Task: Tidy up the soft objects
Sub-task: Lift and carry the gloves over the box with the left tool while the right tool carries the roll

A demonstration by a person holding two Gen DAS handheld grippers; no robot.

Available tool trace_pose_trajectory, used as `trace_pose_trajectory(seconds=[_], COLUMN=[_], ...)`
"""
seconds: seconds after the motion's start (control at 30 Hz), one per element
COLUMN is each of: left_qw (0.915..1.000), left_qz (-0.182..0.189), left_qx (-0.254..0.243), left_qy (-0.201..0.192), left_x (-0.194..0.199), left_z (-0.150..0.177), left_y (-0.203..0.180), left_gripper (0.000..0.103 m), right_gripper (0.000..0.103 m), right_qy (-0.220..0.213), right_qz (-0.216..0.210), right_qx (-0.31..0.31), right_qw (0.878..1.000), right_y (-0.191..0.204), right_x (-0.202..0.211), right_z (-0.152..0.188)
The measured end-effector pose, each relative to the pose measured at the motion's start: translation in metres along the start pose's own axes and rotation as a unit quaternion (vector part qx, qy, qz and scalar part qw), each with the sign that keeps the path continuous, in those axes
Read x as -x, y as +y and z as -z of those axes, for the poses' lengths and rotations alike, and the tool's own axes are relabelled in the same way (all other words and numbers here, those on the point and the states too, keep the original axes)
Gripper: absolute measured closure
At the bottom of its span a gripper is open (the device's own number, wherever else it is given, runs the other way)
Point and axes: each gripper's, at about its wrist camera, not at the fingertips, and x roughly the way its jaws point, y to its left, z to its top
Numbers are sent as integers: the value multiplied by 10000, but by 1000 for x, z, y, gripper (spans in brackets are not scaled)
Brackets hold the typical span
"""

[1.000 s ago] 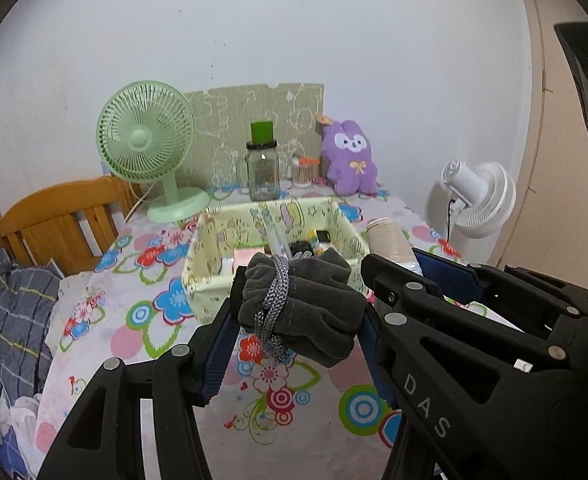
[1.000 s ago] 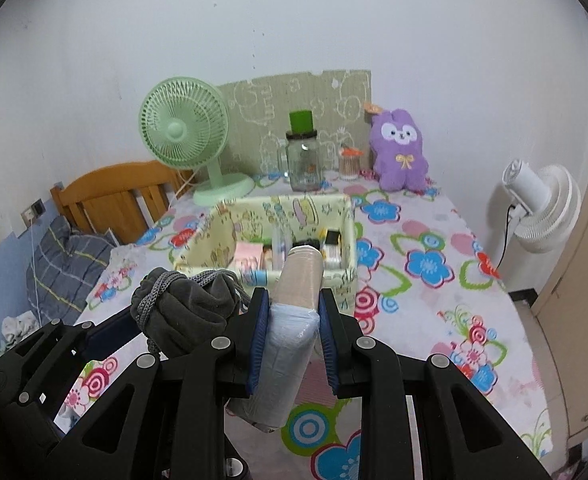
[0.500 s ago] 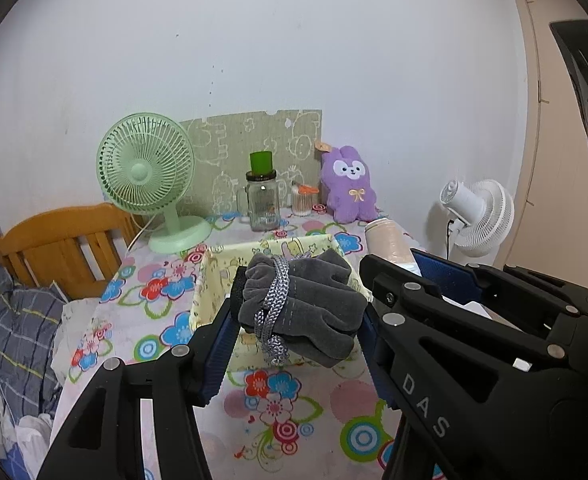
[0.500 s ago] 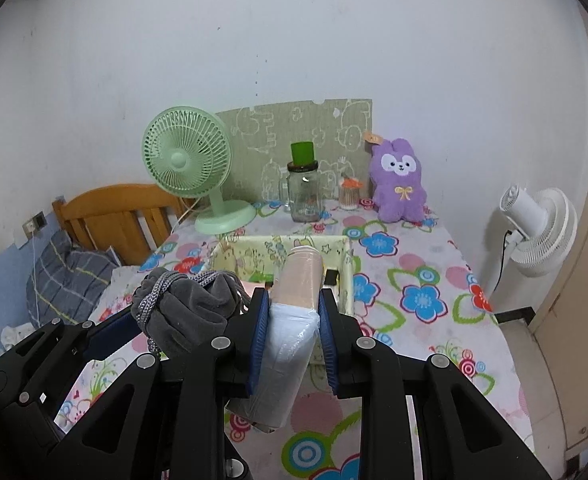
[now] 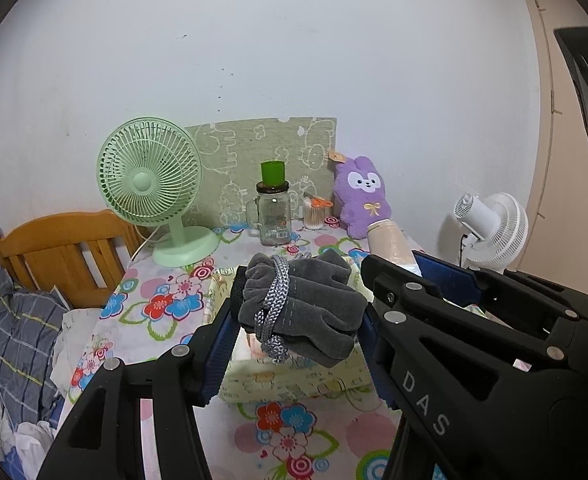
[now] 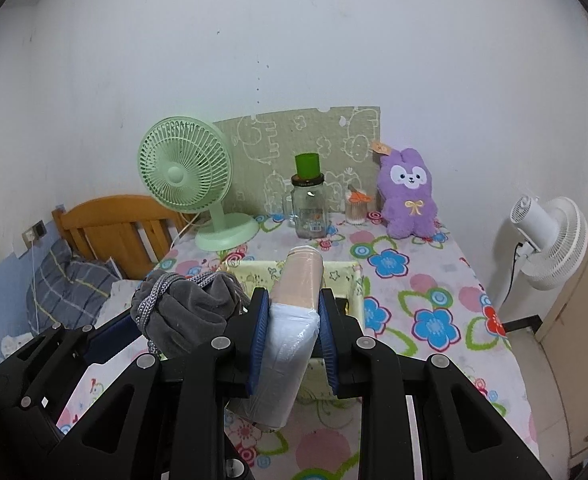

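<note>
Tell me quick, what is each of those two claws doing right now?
Left gripper: fingers closed on the grey drawstring pouch.
Right gripper: fingers closed on the plastic-wrapped roll.

Grey velvet drawstring pouch point(image 5: 301, 312), braided cord wound round it, held aloft above yellow fabric storage box point(image 5: 294, 376). Plastic-wrapped beige roll point(image 6: 294, 320), tilted away, raised over same box.

A matt grey velvety cloth pouch point(image 5: 305, 312) with woven cord, a glossy film-wrapped beige roll point(image 6: 294, 320), and a flower-printed cloth-covered worktop point(image 6: 433, 292).
</note>
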Motion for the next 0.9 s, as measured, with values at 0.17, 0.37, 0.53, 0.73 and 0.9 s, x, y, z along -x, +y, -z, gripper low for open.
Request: trace_pose_trajectory(seconds=[0.17,0.37,0.53,0.73,0.9], left_qw=[10000,9999,9998,9996,9993], left_qz=[-31,-80,-52,-47,-96], left_qx=[25,60,134,192,190], left_qy=[14,76,137,210,309], left_x=[-14,-34,-53,-71,-84], left_z=[-6,-10,-11,-8,-3], left_y=[4,9,15,20,22], left_gripper=[42,42,42,42,41], right_gripper=[75,75,75,75,75], right_qy=[19,99,186,335,469], right_qz=[-8,-9,30,25,14], right_qx=[-11,-18,-14,-82,-103], right_qw=[10000,9999,9998,9994,9988], right_y=[-1,-2,-3,-7,-9], right_x=[-15,-38,-59,-81,-98], right_z=[-7,-13,-16,-16,-12])
